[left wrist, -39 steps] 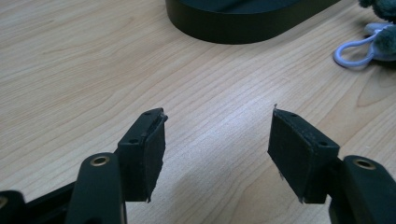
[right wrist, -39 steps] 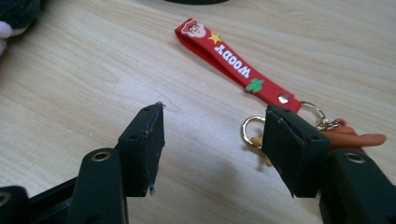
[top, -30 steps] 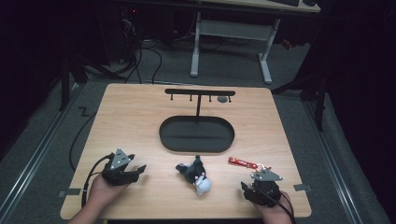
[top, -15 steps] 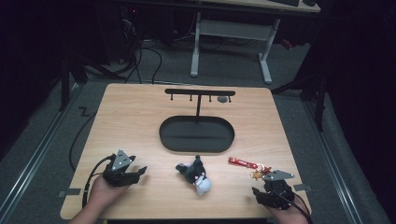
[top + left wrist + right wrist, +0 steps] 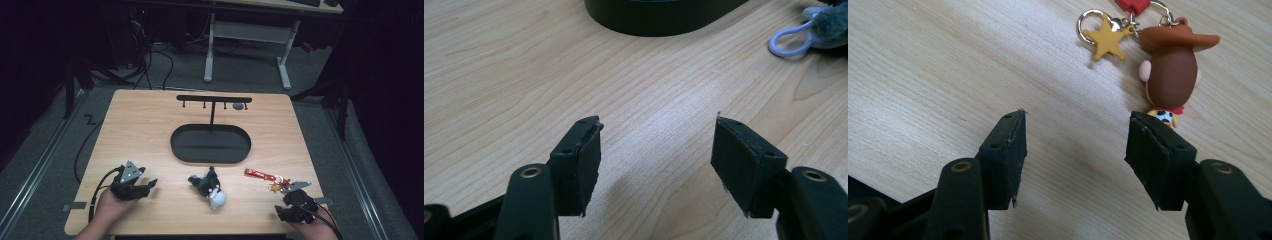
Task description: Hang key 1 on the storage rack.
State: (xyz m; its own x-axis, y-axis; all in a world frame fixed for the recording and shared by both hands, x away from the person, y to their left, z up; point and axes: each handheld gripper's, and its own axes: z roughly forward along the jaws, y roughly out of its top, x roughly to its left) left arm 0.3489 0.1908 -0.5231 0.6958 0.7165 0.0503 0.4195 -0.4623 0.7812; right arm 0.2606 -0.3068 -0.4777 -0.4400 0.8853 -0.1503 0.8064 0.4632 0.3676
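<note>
While both hands rest low on the desk (image 5: 150,125), the right gripper (image 5: 1075,150) sits near the front right corner with its jaws wide and nothing between them. Just past its jaws lies a cowboy keychain (image 5: 1170,70), flat on the wood, with a gold star (image 5: 1107,41) beside it. The left gripper (image 5: 656,155) sits near the front left, jaws wide too, holding nothing. A plush toy (image 5: 210,186) lies between the two grippers. Behind it sits a black tray (image 5: 210,145) with a rack (image 5: 214,100).
</note>
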